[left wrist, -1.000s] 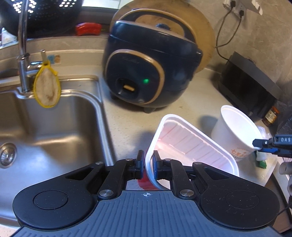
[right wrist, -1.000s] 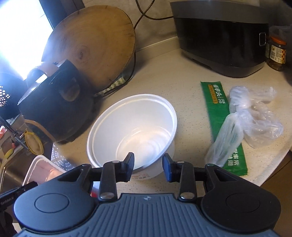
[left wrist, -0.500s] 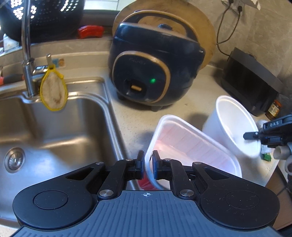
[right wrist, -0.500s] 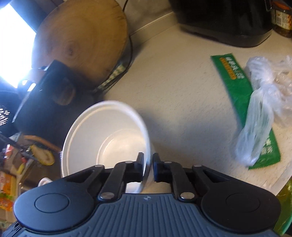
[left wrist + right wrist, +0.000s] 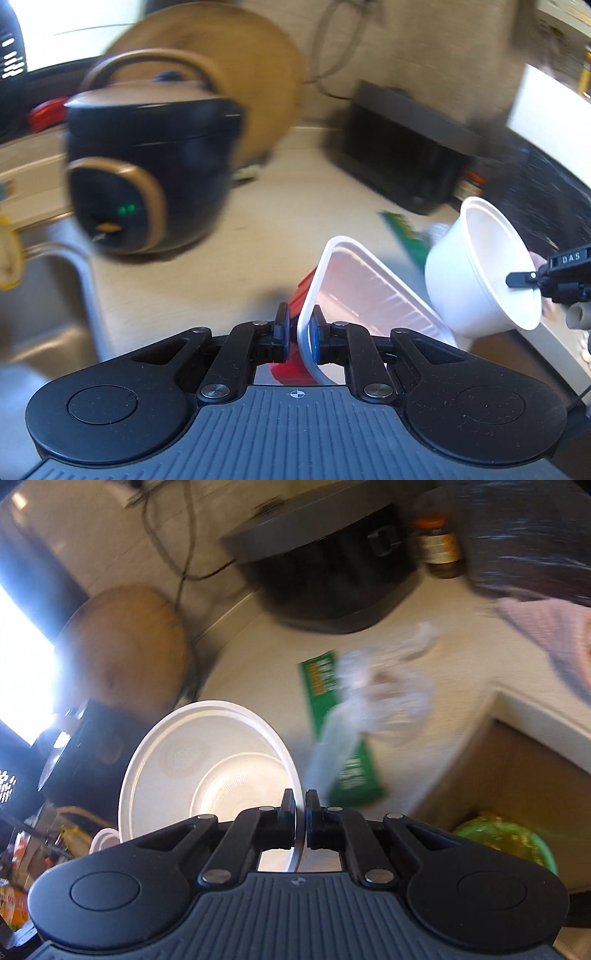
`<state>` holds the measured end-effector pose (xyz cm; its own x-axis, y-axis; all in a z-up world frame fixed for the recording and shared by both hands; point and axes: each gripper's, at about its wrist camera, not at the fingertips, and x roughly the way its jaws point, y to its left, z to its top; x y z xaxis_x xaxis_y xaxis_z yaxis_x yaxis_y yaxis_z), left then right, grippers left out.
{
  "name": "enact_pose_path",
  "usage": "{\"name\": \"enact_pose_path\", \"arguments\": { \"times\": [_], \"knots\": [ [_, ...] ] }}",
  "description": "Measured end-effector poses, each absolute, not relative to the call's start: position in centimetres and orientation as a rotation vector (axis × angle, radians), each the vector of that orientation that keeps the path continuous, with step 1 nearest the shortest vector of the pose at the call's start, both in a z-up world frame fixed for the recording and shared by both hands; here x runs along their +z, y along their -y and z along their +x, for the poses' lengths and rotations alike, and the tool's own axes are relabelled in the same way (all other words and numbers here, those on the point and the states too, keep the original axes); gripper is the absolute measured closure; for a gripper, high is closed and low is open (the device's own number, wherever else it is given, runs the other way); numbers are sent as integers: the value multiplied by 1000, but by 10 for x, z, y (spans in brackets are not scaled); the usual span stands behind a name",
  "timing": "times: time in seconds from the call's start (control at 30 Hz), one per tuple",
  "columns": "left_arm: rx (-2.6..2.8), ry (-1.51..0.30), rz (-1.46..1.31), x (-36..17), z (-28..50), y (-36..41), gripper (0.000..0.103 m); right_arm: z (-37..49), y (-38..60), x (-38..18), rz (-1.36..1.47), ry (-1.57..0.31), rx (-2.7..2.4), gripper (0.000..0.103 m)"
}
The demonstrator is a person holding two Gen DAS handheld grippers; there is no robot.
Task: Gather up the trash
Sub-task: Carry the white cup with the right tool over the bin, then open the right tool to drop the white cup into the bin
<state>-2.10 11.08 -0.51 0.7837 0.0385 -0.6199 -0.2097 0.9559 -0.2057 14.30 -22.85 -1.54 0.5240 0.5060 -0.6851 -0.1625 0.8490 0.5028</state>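
My left gripper is clenched on the near rim of a white rectangular plastic tray with a pinkish ribbed inside; the tray hangs tilted above the countertop, and something red shows against its underside. My right gripper is clamped on the rim of a white round disposable bowl, one finger inside the wall and one outside. The left wrist view shows that bowl lifted clear of the counter and tipped on its side, just right of the tray.

On the counter a green wrapper lies flat with a crumpled clear plastic bag partly over it. Behind them sits a dark appliance with a grey lid, a jar beside it. A dark blue rice cooker stands in front of a round wooden board, with the sink to its left. Below the counter edge I see a cardboard box and a green-lined bin. Both views are motion-blurred.
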Motion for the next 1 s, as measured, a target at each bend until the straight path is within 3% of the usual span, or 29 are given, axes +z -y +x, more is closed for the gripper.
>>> {"name": "enact_pose_path", "arguments": {
  "times": [0.37,0.57,0.77,1.0],
  "knots": [
    [130,-641,-280,-2,25,-89,89,110,314,-23,471,-861,221,98],
    [230,-678,-348,-19,46,-102,89,95,348,-54,464,-905,114,98],
    [235,-691,-481,-40,55,-123,85,91,376,-116,469,-1027,2,98],
    [308,-596,-469,-24,37,-131,85,100,381,-232,496,-1275,-102,98]
  ]
}}
